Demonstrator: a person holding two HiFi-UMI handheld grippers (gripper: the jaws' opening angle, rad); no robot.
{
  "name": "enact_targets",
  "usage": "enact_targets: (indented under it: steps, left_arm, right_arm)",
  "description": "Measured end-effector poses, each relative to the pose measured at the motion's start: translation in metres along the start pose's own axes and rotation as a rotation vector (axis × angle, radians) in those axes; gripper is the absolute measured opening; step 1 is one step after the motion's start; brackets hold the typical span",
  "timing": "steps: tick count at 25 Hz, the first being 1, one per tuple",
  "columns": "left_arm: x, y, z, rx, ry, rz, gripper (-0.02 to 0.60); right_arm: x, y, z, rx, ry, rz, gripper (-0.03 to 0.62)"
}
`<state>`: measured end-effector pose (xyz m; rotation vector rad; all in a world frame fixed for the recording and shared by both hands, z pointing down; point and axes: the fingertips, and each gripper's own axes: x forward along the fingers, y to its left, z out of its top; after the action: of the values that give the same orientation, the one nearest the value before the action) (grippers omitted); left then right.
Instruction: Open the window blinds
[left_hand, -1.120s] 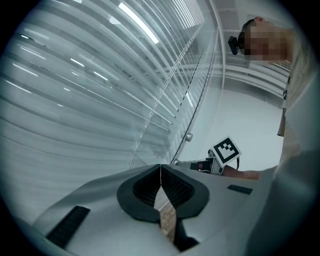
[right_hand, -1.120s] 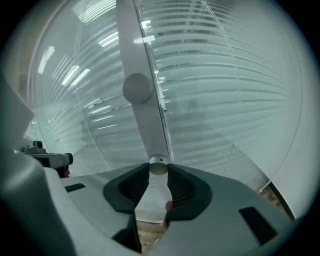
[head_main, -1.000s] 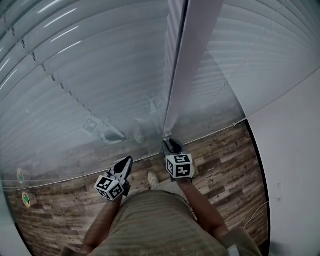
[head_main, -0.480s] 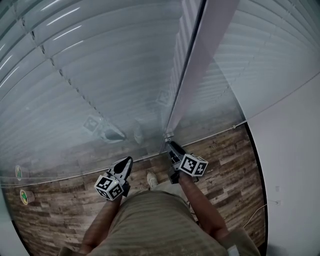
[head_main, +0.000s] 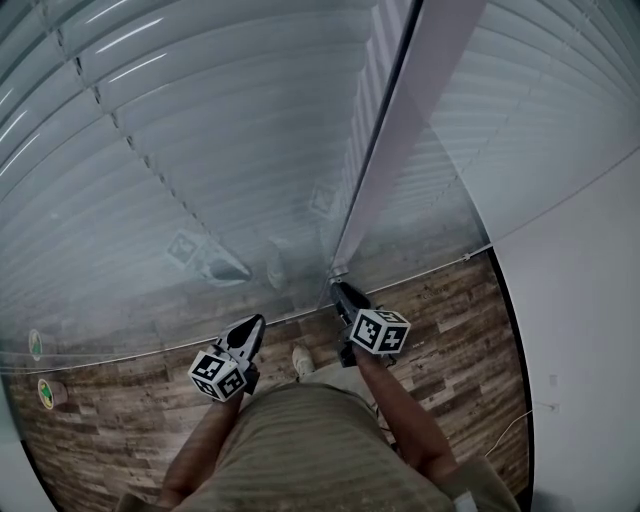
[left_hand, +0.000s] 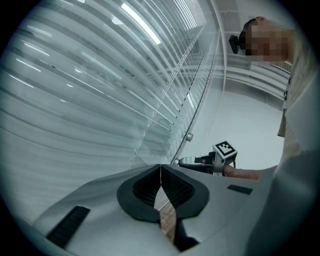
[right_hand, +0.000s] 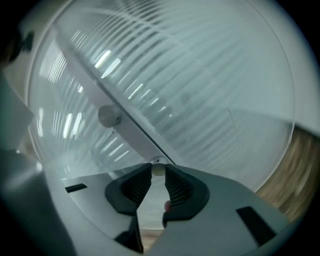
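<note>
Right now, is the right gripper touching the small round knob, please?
Touching: the right gripper view shows the right gripper, its jaws having just closed further, pinching the knob between them.

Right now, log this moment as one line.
left gripper: shut, empty | right gripper: jaws just closing on knob | knob: on frame | blinds: either side of frame

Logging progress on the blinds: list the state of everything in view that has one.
Blinds: lowered, slats covering the glass.
Lower knob: between the right gripper's jaw tips.
Upper knob: untouched.
Right gripper: jaws just closed further, pinching the lower knob.
Left gripper: shut, empty.
</note>
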<state>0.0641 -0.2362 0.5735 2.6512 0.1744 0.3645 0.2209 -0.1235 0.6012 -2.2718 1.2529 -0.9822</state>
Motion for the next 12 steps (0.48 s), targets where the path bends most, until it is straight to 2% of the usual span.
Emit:
enact_targets:
  steps: [2,3,4,8,10,12]
  left_arm:
    - [0.001,0.000,-0.001,0.000,0.003,-0.002,0.015]
    - [0.001,-0.001,-0.001,0.000,0.004,-0.004,0.015]
    - [0.002,-0.002,-0.001,0.001,0.004,-0.006,0.015]
    - [0.002,-0.007,-0.001,0.006,0.004,-0.015,0.015]
    - [0.000,-0.005,-0.001,0.004,0.003,-0.009,0.015]
    - [-0.003,-0.001,-0.003,-0.005,0.005,0.001,0.015]
  right_arm:
    - [-0.001,0.004,0.000,-0.324,0.036,-0.131,0.059]
    - [0.000,0.004,-0.003,-0.413,0.056,-0.172,0.002]
    - [0.003,0.002,-0.007,-0.432,0.075,-0.181,0.002]
    - [0.004,0.001,-0.011,-0.192,0.065,-0.062,0.013]
    - [0.002,0.008,-0.009,-0.103,0.037,0.011,0.169]
    - [0.002,0.010,-0.010,-0.055,0.025,0.043,0.187]
